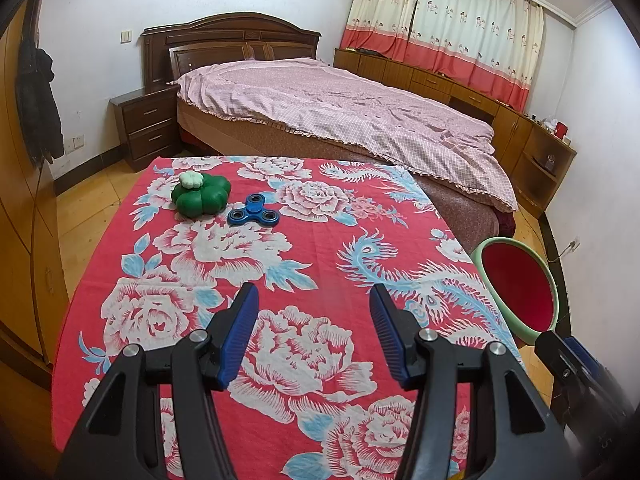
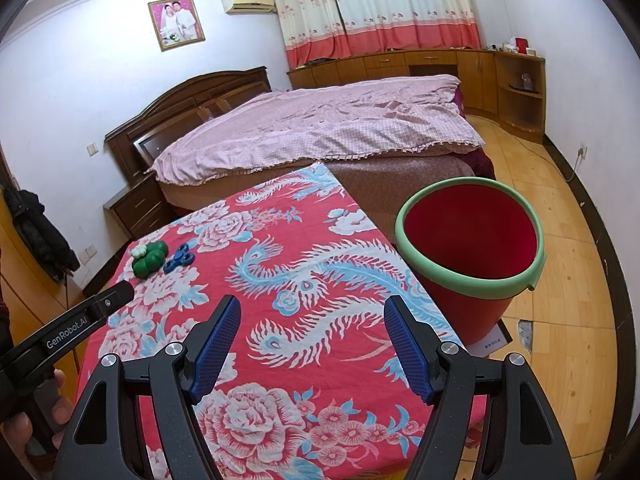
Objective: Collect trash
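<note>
Two handheld grippers hover over a table draped in a red floral cloth (image 1: 320, 240). The left gripper (image 1: 314, 300) has its blue-padded jaws spread moderately apart with nothing between them, only the cloth below. The right gripper (image 2: 312, 312) also stands with its jaws apart and empty, a little wider. Part of a hand (image 2: 24, 428) grasps the left gripper's handle at the lower left of the right wrist view.

Well ahead of the left gripper and to its left, near the far edge of the table, lie a blue fidget spinner (image 1: 253, 211) and, just beside it further left, a green clover-shaped toy (image 1: 201, 198) with a small white flower piece (image 1: 191, 180) on top. Ahead and to the right of the right gripper, just off the table's right edge, stands a red bin (image 2: 472, 240) with a pale green rim, its inside showing nothing in it. Beyond the table is a bed (image 1: 340, 108) with a pink cover.
</note>
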Demonstrator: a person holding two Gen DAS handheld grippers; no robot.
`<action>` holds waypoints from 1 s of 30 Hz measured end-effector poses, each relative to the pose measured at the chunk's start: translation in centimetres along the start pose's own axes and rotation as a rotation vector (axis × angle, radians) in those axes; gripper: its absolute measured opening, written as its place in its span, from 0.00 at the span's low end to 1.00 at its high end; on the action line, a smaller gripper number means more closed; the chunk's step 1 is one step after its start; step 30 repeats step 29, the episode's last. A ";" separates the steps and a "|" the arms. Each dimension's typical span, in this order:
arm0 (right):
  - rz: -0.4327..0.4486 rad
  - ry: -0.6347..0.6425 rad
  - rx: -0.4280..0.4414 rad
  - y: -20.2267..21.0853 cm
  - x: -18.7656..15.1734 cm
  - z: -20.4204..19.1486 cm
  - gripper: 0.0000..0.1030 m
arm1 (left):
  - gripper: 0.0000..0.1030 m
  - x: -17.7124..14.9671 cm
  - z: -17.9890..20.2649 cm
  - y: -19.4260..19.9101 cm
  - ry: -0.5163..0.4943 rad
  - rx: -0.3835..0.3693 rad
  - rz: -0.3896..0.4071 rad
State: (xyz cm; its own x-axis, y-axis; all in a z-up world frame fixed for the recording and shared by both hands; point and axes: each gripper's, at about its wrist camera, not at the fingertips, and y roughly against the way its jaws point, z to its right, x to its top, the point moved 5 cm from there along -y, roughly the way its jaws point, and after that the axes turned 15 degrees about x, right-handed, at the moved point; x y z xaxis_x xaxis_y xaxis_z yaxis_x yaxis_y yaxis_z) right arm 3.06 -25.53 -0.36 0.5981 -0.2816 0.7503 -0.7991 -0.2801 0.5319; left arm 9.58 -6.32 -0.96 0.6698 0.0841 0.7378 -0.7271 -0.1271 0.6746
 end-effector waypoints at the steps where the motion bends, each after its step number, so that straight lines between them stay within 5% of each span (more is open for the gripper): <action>1: 0.000 0.001 0.000 0.0 0.0 0.0 0.73 | 0.56 0.0 0.1 0.0 0.000 0.000 -0.001; 30: -0.005 0.003 0.000 0.0 0.1 -0.1 0.73 | 0.56 0.3 -0.2 0.0 0.003 0.004 -0.009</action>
